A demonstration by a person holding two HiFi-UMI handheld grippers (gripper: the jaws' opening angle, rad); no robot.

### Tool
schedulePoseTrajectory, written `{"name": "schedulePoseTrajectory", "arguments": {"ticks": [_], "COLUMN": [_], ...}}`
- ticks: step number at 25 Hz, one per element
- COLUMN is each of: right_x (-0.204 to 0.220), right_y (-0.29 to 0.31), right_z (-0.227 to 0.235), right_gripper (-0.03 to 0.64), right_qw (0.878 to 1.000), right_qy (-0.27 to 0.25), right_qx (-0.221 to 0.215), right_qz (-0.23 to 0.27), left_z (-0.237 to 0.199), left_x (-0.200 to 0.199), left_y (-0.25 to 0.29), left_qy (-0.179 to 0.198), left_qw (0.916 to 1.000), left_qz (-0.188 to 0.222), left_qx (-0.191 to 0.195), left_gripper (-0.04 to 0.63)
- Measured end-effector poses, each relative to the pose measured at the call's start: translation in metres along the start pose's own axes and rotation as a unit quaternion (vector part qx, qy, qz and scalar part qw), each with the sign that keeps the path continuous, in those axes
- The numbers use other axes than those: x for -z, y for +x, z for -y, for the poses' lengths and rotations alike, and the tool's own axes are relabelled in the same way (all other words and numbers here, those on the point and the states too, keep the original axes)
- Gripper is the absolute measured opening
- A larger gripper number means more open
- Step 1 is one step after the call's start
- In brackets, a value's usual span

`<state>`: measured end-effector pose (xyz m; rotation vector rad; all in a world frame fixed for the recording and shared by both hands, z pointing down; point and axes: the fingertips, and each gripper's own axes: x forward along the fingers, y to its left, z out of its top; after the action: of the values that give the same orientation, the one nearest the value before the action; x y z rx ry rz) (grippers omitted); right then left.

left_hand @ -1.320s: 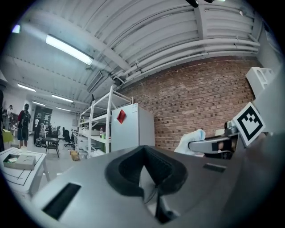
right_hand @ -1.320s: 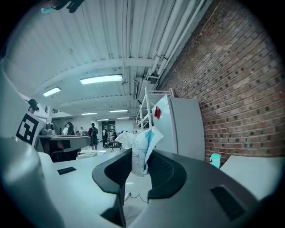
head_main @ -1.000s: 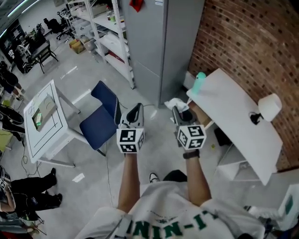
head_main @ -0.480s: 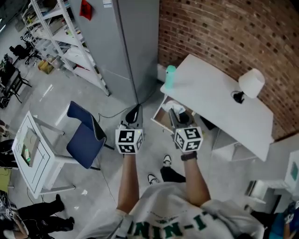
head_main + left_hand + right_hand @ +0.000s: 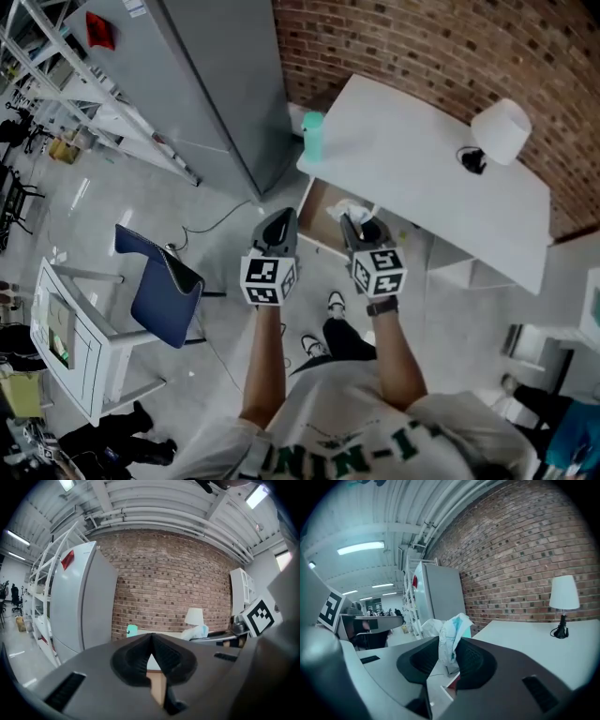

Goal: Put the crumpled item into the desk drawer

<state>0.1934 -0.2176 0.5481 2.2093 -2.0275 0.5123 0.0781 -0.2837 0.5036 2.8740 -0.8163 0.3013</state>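
One crumpled item (image 5: 449,635), long axis upright

Brick wall (image 5: 450,47), grey floor (image 5: 217,323), blue chair (image 5: 155,293)

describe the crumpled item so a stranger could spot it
Start at the white desk against the brick wall, then the open drawer under it. There the right gripper pinches the crumpled item: white paper with teal print, the only wadded thing around.

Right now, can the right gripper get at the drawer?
Probably yes: the drawer stands open just ahead of the right gripper, with nothing seen between them and the paper in its jaws.
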Motion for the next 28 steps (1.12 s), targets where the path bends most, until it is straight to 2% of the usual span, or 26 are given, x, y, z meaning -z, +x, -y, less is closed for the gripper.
{"name": "schedulePoseTrajectory", "arguments": {"ticks": [4, 11, 17, 21, 28], "right_x": [0.022, 0.077, 0.12, 0.156, 0.233], "right_y": [0.02, 0.059, 0.089, 0.113, 0.153], "right_z": [0.024, 0.052, 0.074, 0.086, 0.101], "right_gripper": [0.094, 0.095, 0.094, 0.094, 0.094], "right_qw": [1.0, 0.998, 0.994, 0.99, 0.98], "right_qy": [0.001, -0.002, 0.014, 0.025, 0.015], "right_qx": [0.007, 0.014, 0.011, 0.008, -0.001], "right_qz": [-0.024, -0.066, -0.109, -0.14, -0.201], "left_z": [0.001, -0.012, -0.019, -0.025, -0.039], "left_x": [0.016, 0.041, 0.077, 0.111, 0.181], "left_y": [0.032, 0.078, 0.114, 0.135, 0.157], "left_qy": [-0.001, 0.007, -0.027, -0.051, -0.074], "left_qw": [0.9998, 0.9995, 0.9979, 0.9955, 0.9919], "left_qz": [-0.016, -0.014, -0.015, -0.027, -0.048], "left_qx": [0.007, 0.029, 0.056, 0.075, 0.092], "left_gripper": [-0.003, -0.003, -0.003, -0.003, -0.003]}}
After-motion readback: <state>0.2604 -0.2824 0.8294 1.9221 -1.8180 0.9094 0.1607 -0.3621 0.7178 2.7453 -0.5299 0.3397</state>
